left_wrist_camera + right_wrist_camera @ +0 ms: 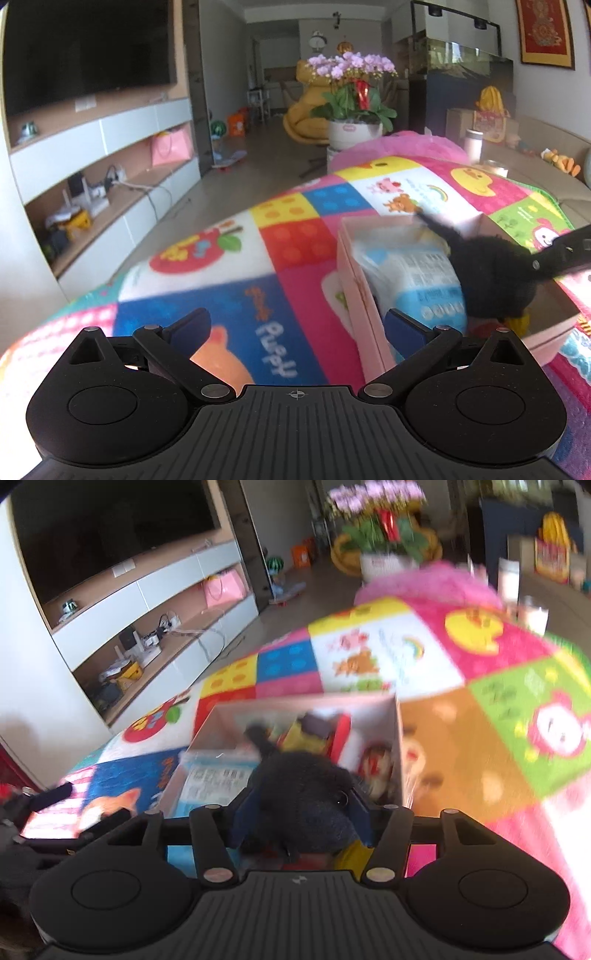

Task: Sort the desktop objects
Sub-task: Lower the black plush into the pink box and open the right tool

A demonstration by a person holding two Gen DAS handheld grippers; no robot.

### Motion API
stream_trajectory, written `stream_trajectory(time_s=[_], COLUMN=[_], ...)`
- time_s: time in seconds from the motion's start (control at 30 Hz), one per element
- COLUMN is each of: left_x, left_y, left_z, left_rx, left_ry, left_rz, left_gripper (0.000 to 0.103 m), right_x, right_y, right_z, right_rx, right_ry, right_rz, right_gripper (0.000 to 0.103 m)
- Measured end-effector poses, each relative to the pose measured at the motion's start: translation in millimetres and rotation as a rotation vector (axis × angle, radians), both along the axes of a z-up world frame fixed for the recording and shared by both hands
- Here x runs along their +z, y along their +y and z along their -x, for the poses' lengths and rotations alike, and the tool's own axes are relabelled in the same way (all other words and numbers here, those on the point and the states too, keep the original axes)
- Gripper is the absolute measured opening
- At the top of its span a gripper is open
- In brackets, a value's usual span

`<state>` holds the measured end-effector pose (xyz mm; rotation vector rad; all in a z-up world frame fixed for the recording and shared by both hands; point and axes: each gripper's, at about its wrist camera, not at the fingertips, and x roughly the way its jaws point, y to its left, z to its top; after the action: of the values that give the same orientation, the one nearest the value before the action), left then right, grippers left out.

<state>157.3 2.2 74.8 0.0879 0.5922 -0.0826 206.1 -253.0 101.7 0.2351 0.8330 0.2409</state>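
Black plush toy gripped over the pink box, left gripper idle beside it

The pink box (395, 738) sits on the colourful mat (295, 236) with open mat to its left, far side and right; its near-left wall (364, 295) runs just beside the left gripper (297, 328), whose 2 fingers stand wide apart with nothing between them, the right fingertip (404, 326) reaching over the box wall. Inside the box lie a blue-and-white packet (216, 775), a yellow-and-red toy (317, 734) and a small round thing I cannot make out. The right gripper (303, 805) tilts down over the box's near end, its fingers pinching the black plush toy (306, 790) on both sides, above the packet. Beyond the mat's far edge stands a flower pot (352, 131).
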Motion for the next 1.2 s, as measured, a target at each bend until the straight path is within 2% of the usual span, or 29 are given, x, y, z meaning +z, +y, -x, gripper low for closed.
stream_trajectory(time_s=[0.07,0.1,0.27,0.33,0.43,0.5,0.63,0.73,0.8,0.9,1.0,1.07,1.13,1.17,1.2], left_x=[-2.6,-2.9,-3.6,-3.4,-2.9,-1.7,-0.8,-2.9,-4.1,-5.2,-4.6,-3.9,-3.3,-3.3,-3.4], left_y=[-2.0,-2.8,-3.9,-4.5,-6.0,-5.4,-5.2,-9.7,-12.2,-14.5,-16.5,-17.8,-19.3,-19.5,-19.6], left_z=[2.1,3.3,9.0,11.2,14.1,17.6,22.7,22.7,22.4,22.0,20.0,20.5,21.4,21.8,22.0], left_rx=[-0.006,-0.012,-0.026,-0.031,-0.043,-0.048,-0.046,-0.037,-0.040,-0.051,-0.053,-0.054,-0.058,-0.059,-0.059], left_ry=[0.006,0.008,0.000,0.002,0.008,0.007,0.000,-0.008,-0.007,-0.005,-0.007,-0.009,-0.010,-0.011,-0.011], left_rz=[0.004,0.004,0.009,0.021,0.033,0.027,0.007,-0.025,-0.033,-0.031,-0.025,-0.024,-0.029,-0.034,-0.040], left_gripper=[0.103,0.103,0.103,0.103,0.103,0.103,0.103,0.103,0.103,0.103,0.103,0.103,0.103,0.103,0.103], right_x=[-1.2,0.9,22.3,21.2,5.0,-3.2,-4.9,-4.7,-2.6,5.0,11.3,19.4,29.8,33.8,37.4], right_y=[0.1,0.9,11.0,17.8,28.8,30.5,16.2,11.8,5.5,-2.4,-1.0,9.9,25.5,32.8,38.3], right_z=[7.3,12.7,27.2,17.1,-11.2,-24.2,-47.0,-45.1,-36.8,-18.8,-5.4,5.4,19.7,24.2,24.9], right_rx=[0.021,0.019,0.001,0.018,0.012,-0.016,-0.099,-0.133,-0.143,-0.094,-0.009,-0.006,-0.012,0.008,0.038], right_ry=[0.042,0.029,-0.172,-0.186,-0.149,-0.185,-0.127,-0.142,-0.127,-0.083,0.003,-0.052,-0.203,-0.259,-0.278], right_rz=[-0.028,-0.008,0.158,0.178,0.224,0.242,0.160,0.214,0.200,0.133,0.066,0.152,0.284,0.319,0.317], right_gripper=[0.056,0.055,0.055,0.055,0.047,0.047,0.047,0.047,0.047,0.047,0.048,0.048,0.049,0.054,0.055])
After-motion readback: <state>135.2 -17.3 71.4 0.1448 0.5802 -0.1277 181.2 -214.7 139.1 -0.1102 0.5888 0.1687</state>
